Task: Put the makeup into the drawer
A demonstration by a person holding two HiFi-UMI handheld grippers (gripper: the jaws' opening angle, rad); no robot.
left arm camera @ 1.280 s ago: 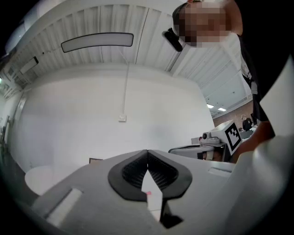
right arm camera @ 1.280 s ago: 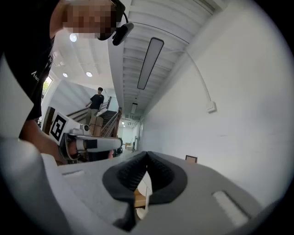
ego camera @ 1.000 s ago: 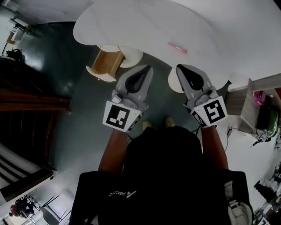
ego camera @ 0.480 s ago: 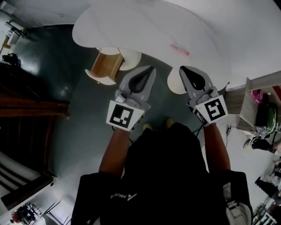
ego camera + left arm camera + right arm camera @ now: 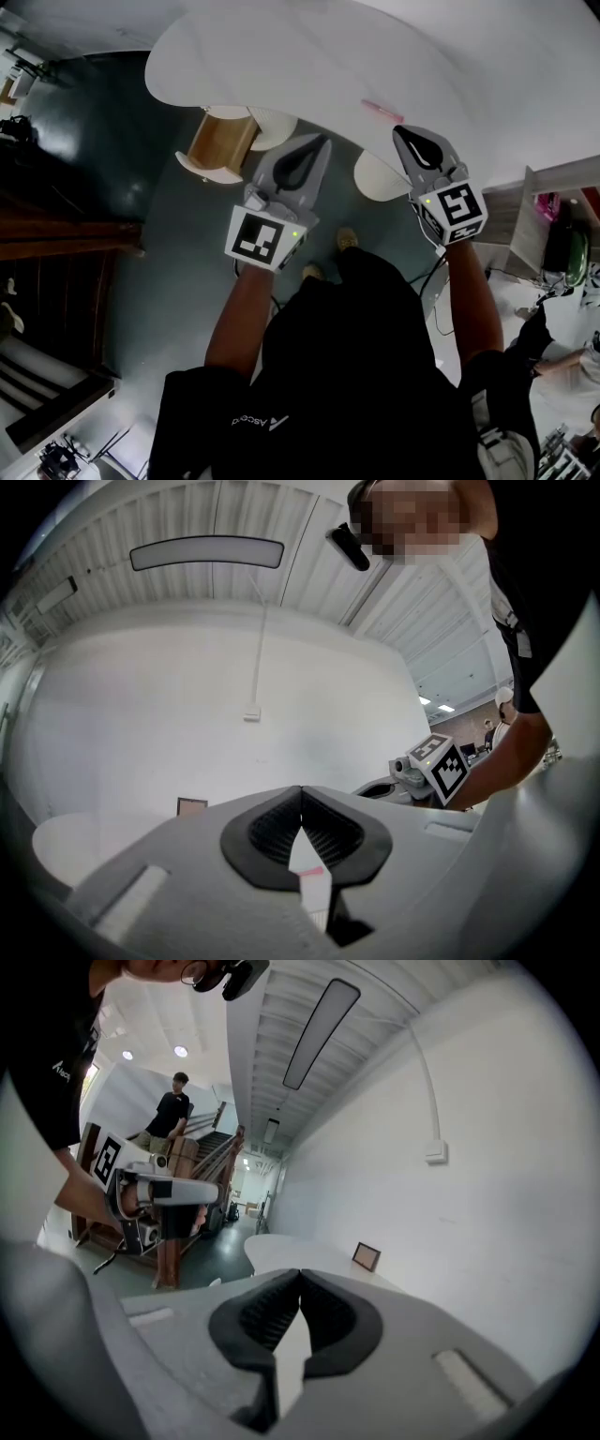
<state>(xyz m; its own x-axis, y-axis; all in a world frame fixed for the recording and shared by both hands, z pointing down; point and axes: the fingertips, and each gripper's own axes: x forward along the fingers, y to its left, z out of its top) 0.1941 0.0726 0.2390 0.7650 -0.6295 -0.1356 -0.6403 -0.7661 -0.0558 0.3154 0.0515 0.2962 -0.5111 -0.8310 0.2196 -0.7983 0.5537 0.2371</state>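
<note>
A white table (image 5: 281, 56) rests on a wooden base (image 5: 221, 141) above dark floor (image 5: 112, 122)

The slim pink makeup stick (image 5: 382, 111) lies flat on the white table (image 5: 281, 56), just beyond the right gripper (image 5: 400, 132).

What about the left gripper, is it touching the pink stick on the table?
Apart. The head view shows the left gripper by the near edge of the table, with bare white tabletop between its tip and the pink stick.
</note>
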